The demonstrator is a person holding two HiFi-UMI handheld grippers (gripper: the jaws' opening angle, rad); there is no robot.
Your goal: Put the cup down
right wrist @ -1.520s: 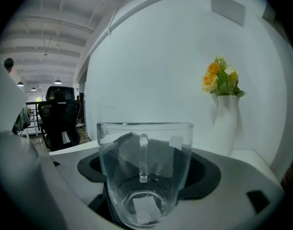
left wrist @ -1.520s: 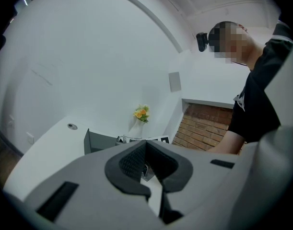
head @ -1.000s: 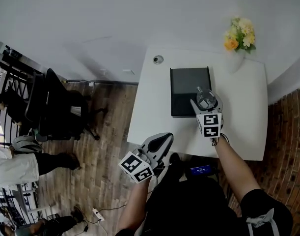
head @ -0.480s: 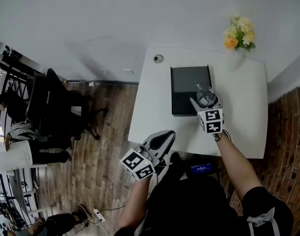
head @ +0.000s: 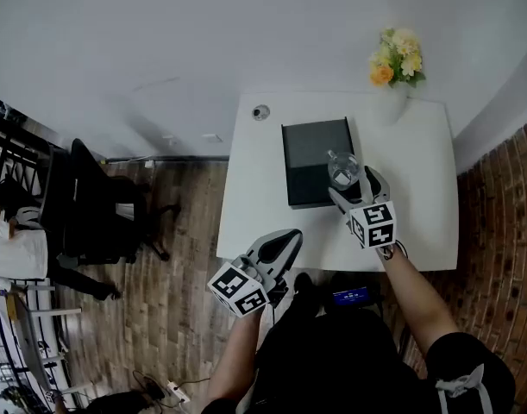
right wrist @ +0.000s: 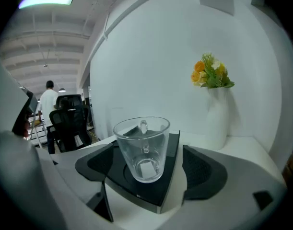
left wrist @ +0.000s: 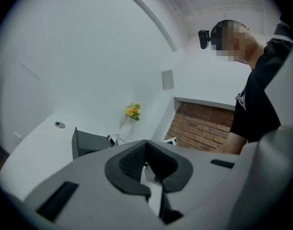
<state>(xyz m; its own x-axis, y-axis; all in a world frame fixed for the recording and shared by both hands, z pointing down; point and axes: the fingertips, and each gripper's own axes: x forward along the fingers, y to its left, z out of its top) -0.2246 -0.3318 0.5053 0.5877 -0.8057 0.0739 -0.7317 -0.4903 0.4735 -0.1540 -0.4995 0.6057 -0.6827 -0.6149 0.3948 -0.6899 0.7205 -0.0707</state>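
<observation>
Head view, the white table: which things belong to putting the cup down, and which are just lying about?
In the job: glass cup, standing on the dark square slab; right gripper, jaws opening around the cup, pads off it.

Lying about: vase of flowers; round table grommet; office chair; left gripper, shut, empty.

We can read no word, number or brand anywhere: the left marker cube (head: 240,290) and the right marker cube (head: 372,224) bear only black-and-white square patterns, and the small lit screen (head: 353,297) beyond the desk (head: 246,205) edge is too small to read.
</observation>
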